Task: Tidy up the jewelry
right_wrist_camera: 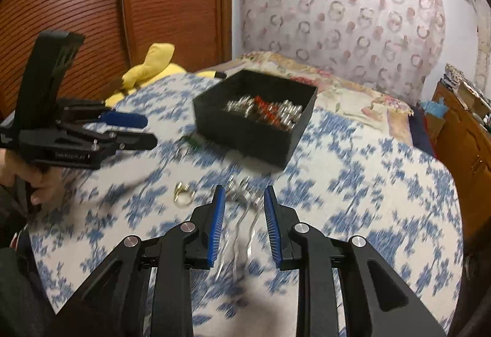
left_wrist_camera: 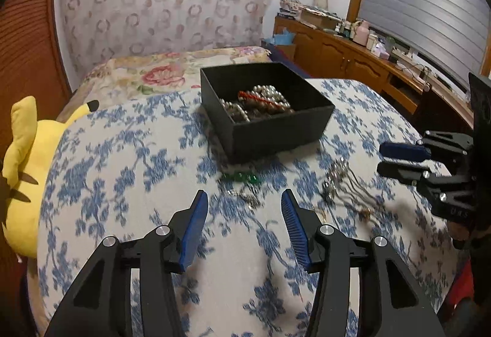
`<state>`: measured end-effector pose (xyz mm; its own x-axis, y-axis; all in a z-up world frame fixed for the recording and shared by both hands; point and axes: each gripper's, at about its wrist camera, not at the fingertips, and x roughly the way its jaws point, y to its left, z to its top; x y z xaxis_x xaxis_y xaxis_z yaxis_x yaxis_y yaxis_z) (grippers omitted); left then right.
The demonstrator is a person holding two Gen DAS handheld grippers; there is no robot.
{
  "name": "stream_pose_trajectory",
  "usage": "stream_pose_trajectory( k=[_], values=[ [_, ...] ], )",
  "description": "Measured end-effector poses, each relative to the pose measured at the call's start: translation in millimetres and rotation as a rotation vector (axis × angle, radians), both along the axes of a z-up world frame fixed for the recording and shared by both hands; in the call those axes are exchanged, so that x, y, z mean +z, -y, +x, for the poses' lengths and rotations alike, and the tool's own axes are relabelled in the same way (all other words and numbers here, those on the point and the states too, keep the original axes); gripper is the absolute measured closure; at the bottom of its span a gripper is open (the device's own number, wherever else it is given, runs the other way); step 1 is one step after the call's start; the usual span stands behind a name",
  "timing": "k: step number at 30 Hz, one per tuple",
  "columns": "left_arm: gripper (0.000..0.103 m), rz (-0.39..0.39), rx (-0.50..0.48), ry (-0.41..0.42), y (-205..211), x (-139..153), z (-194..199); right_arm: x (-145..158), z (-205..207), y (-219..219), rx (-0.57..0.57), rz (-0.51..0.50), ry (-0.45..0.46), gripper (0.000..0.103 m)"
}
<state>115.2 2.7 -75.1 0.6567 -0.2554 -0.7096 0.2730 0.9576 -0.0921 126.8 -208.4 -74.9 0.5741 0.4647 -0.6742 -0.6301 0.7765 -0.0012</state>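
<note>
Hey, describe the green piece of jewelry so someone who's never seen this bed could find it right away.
Start at the black box sitting on the blue-and-white floral bedspread. Just outside its near wall, on the cloth, lies the green piece. It is the only green item; the loose pieces near it are silvery chains and a gold ring.

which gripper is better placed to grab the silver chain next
Right. The right gripper is open with the silver chain lying directly between its fingers. The left gripper is open too, but nearer the green beads.
</note>
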Motion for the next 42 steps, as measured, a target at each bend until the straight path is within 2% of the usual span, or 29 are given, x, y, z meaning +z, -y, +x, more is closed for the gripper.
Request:
stream_pose_trajectory(
  k=[7, 13, 14, 15, 16, 22, 29, 32, 35, 36, 40, 42],
  values=[
    [0.054, 0.004, -0.004, -0.020, -1, -8, -8, -16, -14, -3, 0.022, -0.028, -0.035, 0.075],
    [0.054, 0.010, 0.004, -0.038, -5, -14, -2, -15, 9, -3, -0.006, -0.003, -0.063, 0.075],
    [0.054, 0.009, 0.005, -0.039, -5, -14, -2, -16, 12, -5, -0.007, -0.002, -0.070, 0.069],
    [0.054, 0.008, 0.005, -0.039, -5, -14, -2, -18, 17, -7, -0.006, -0.003, -0.083, 0.054],
    [0.054, 0.007, 0.005, -0.038, -5, -14, -2, -19, 21, -9, -0.003, -0.001, -0.090, 0.044],
    [0.054, 0.004, 0.004, -0.040, -6, -14, -1, -26, 38, -22, 0.022, -0.018, -0.139, 0.044],
    [0.054, -0.006, -0.003, -0.037, -6, -16, -4, -18, 19, -6, -0.002, -0.039, -0.087, 0.044],
    [0.054, -0.007, -0.006, -0.040, -4, -19, -5, -18, 5, -1, 0.012, -0.048, -0.078, 0.061],
    [0.054, -0.013, -0.010, -0.044, -1, -21, -5, -21, -6, -3, 0.038, -0.057, -0.078, 0.069],
    [0.054, -0.012, -0.013, -0.045, 1, -21, -5, -22, -10, -5, 0.050, -0.062, -0.076, 0.075],
    [0.054, -0.008, -0.027, -0.044, 8, -21, -5, -28, -18, -18, 0.085, -0.088, -0.067, 0.083],
    [0.054, -0.005, -0.032, -0.041, 10, -19, -5, -30, -17, -21, 0.085, -0.101, -0.068, 0.092]
  ],
)
